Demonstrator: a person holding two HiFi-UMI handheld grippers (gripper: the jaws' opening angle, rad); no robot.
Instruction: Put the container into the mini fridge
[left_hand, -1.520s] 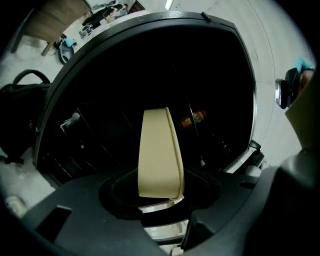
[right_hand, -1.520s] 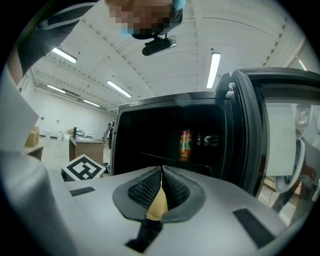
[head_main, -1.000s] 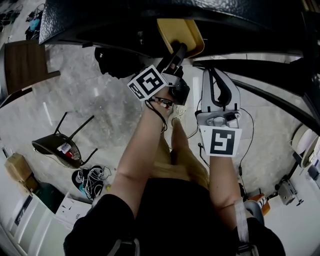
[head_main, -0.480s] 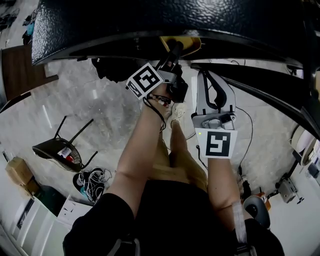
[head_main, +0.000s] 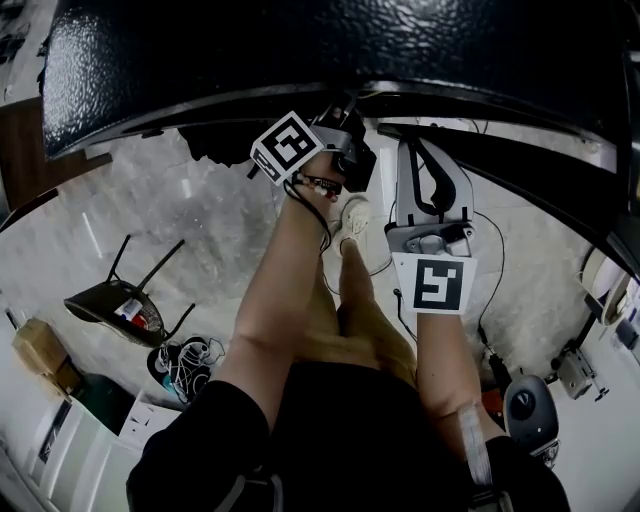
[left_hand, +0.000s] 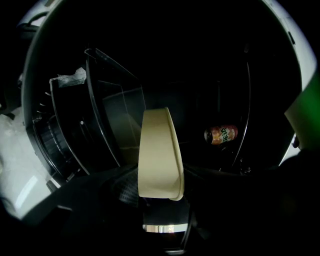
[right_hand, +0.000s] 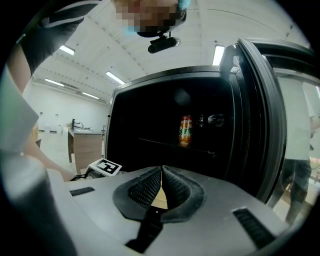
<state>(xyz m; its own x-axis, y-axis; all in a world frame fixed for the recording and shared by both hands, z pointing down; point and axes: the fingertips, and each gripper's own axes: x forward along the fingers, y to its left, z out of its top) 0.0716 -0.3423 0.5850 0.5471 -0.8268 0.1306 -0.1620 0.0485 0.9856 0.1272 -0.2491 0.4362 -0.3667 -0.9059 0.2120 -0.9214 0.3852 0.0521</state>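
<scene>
The beige container is held edge-on in my left gripper, which is shut on its near rim. It hangs inside the dark mini fridge, left of an orange can. In the head view the left gripper reaches under the fridge's black top, which hides the container. My right gripper hovers beside it, outside the fridge, with its jaws shut on nothing. The right gripper view shows the open fridge with the can on a shelf.
The fridge door stands open at the right. A clear plastic shelf or drawer sits inside at the left. On the floor lie a tipped chair, shoes with cables and a white shelf unit.
The left gripper has pushed forward with the container, which has gone from sight under the fridge top in the head view. The right gripper has stayed nearly in place.
</scene>
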